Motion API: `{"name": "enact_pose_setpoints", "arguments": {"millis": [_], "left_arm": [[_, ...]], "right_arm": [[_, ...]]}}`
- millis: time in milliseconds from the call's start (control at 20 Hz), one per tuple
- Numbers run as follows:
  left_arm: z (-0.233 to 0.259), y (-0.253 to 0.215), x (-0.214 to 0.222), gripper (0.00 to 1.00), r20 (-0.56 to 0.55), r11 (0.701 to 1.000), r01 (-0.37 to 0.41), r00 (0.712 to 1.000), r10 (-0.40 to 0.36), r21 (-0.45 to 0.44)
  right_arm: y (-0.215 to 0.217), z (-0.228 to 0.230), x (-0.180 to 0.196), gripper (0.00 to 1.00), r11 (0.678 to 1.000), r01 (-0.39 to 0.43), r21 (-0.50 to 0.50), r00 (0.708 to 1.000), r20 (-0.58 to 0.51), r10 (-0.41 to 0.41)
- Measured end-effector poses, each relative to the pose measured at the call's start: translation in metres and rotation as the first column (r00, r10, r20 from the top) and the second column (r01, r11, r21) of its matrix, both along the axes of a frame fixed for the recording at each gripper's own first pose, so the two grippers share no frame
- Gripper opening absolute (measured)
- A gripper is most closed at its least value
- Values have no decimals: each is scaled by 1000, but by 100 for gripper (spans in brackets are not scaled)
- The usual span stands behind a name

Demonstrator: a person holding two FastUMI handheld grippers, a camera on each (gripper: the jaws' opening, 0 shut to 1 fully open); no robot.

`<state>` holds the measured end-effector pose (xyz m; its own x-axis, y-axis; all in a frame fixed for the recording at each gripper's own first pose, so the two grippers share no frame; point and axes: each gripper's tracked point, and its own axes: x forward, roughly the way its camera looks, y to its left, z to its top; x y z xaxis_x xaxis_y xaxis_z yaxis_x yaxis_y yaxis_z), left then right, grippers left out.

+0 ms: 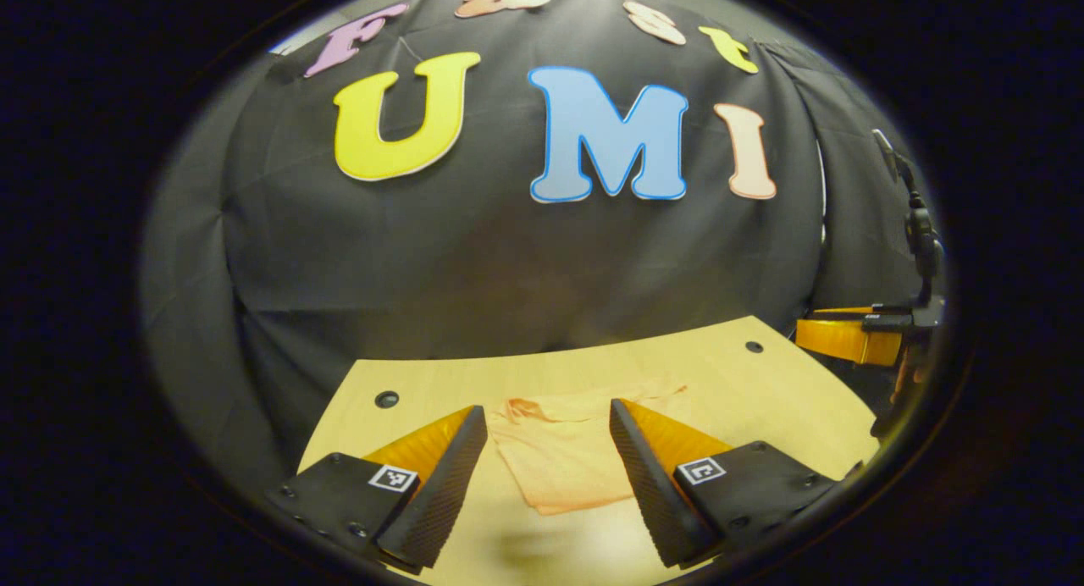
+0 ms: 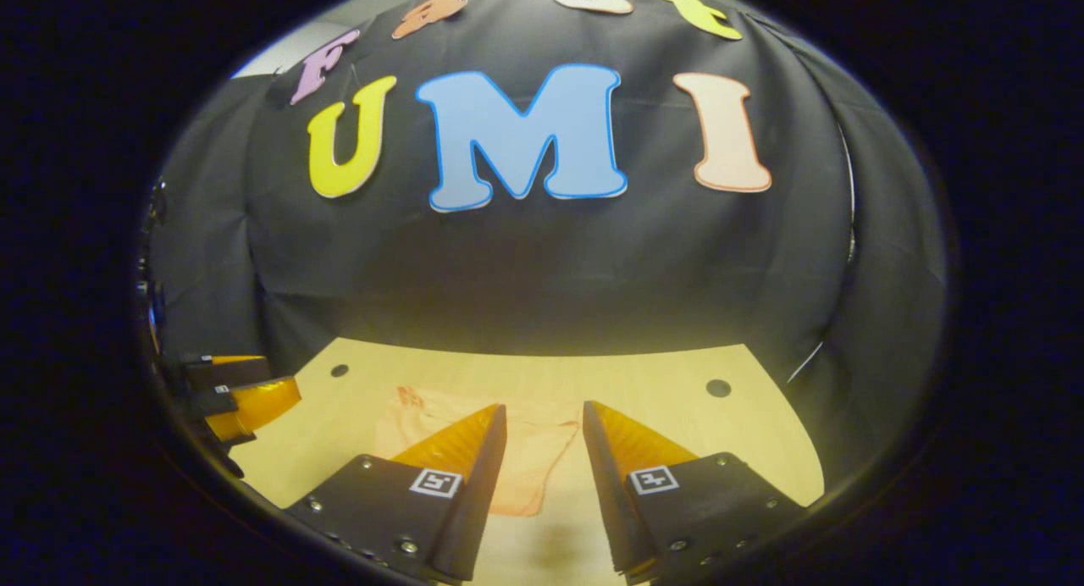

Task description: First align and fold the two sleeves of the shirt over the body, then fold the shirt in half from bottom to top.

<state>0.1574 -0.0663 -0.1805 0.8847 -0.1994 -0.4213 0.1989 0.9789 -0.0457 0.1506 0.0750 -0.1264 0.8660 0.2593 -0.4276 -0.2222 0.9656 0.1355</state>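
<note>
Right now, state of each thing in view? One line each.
shirt: lying on the table, already folded into a compact shape, not held.
left gripper: open, raised over the shirt, holding nothing.
right gripper: open, above the shirt's edge, holding nothing.
table: wooden top, shirt resting on it.

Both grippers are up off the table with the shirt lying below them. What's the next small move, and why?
Probably lower the left gripper to the shirt edge nearest it. Both grippers are open and hold nothing; the right gripper hangs above the table too. The cloth looks partly folded already, though which fold remains is hard to tell.
</note>
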Motion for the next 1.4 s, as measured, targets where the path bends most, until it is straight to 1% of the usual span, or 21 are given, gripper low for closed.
{"name": "enact_pose_setpoints", "arguments": {"millis": [50, 100, 150, 250, 300, 350, 400, 450, 500, 550, 700, 850, 900, 950, 1000, 1050, 1100, 1250, 1400], "left_arm": [[15, 1, -15, 100, 13, 1000, -5, 1000, 5, -1], [29, 1, -31, 96, 25, 1000, -13, 1000, 13, 5], [44, -1, -46, 100, 44, 1000, -17, 999, 17, 7], [73, -3, -71, 99, 81, 1000, -24, 996, 23, 10], [86, -4, -84, 96, 98, 1000, -28, 995, 28, 2], [97, -4, -95, 100, 113, 999, -32, 993, 32, -1], [107, -1, -105, 100, 133, 999, -42, 990, 41, 6], [116, 1, -115, 100, 152, 999, -52, 987, 49, 15], [123, 3, -124, 95, 169, 998, -60, 984, 56, 17], [129, 3, -135, 99, 176, 998, -68, 982, 65, 14], [138, 5, -159, 100, 184, 996, -93, 978, 94, -10], [153, 16, -171, 100, 215, 991, -132, 967, 134, -23], [157, 23, -176, 99, 220, 987, -158, 963, 159, -24], [162, 30, -180, 99, 226, 984, -178, 957, 180, -33], [165, 35, -184, 99, 228, 979, -200, 952, 203, -37], [168, 42, -188, 99, 234, 974, -224, 946, 226, -34], [171, 51, -191, 99, 240, 968, -248, 939, 248, -30], [176, 69, -206, 99, 252, 952, -304, 920, 299, -22], [174, 84, -217, 99, 251, 939, -342, 908, 335, -14]], "right_arm": [[-4, 14, -13, 55, 1000, 1, 10, 1000, 14, -1], [-8, 26, -25, 55, 1000, 3, 20, 1000, 28, -3], [-10, 38, -36, 55, 1000, 3, 30, 999, 42, -4], [-13, 59, -57, 55, 999, 6, 48, 997, 72, -9], [-21, 69, -75, 57, 998, 5, 56, 996, 91, -10], [-23, 77, -85, 55, 998, 2, 57, 995, 103, -8], [-25, 82, -94, 55, 998, -5, 57, 994, 112, -2], [-27, 86, -102, 57, 998, -8, 56, 993, 118, 1], [-27, 89, -109, 55, 998, -14, 60, 992, 127, 7], [-28, 91, -113, 57, 998, -17, 59, 991, 134, 9], [-38, 92, -122, 57, 1000, 6, 28, 989, 149, -10], [-42, 99, -126, 58, 999, 36, 5, 985, 171, -37], [-39, 103, -127, 55, 999, 35, 6, 983, 180, -36], [-34, 107, -126, 57, 1000, 26, 9, 981, 190, -27], [-26, 109, -126, 57, 1000, 11, 8, 979, 202, -12], [-18, 111, -125, 55, 1000, -8, 6, 978, 209, 7], [-7, 111, -125, 57, 1000, -30, 8, 977, 210, 28], [28, 118, -127, 57, 994, -105, 42, 972, 215, 94], [53, 125, -131, 55, 987, -157, 44, 962, 232, 143]]}}
